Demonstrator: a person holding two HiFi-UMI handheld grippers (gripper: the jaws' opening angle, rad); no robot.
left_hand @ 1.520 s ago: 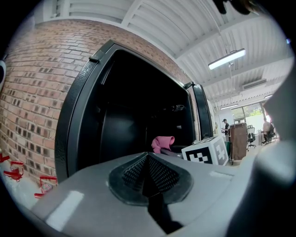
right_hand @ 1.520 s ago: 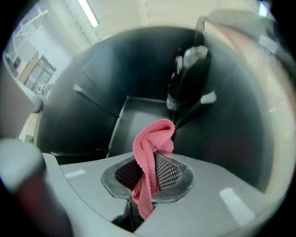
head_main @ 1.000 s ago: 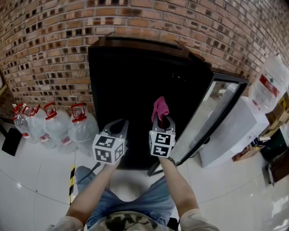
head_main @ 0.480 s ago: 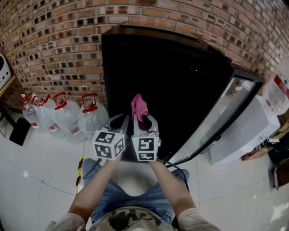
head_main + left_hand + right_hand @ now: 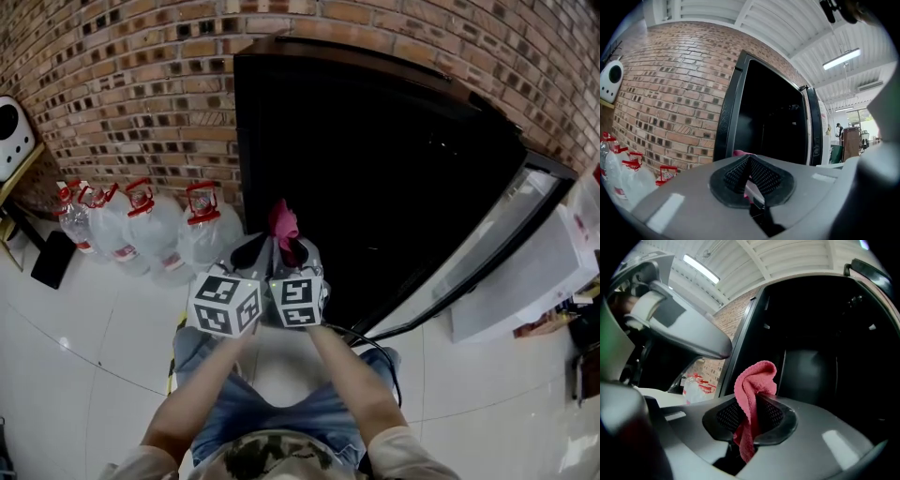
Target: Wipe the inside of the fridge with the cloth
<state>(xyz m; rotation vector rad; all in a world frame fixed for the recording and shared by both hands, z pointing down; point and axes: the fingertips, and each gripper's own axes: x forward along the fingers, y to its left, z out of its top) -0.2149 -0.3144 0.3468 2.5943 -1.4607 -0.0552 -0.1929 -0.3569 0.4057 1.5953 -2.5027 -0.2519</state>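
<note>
The black fridge stands open against the brick wall, and its inside is dark. A pink cloth sticks up from my right gripper, which is shut on it just in front of the fridge opening. In the right gripper view the cloth is pinched between the pads and its tail hangs down behind them. My left gripper is held close beside the right one, a little to its left. Its pads meet with nothing between them.
The glass fridge door swings out to the right, with a white box beyond it. Several large water bottles with red caps stand on the tiled floor left of the fridge. A white appliance is at the far left.
My right gripper has carried the cloth left until it sits against the left gripper. The head view has turned left, so the fridge now lies further right in it.
</note>
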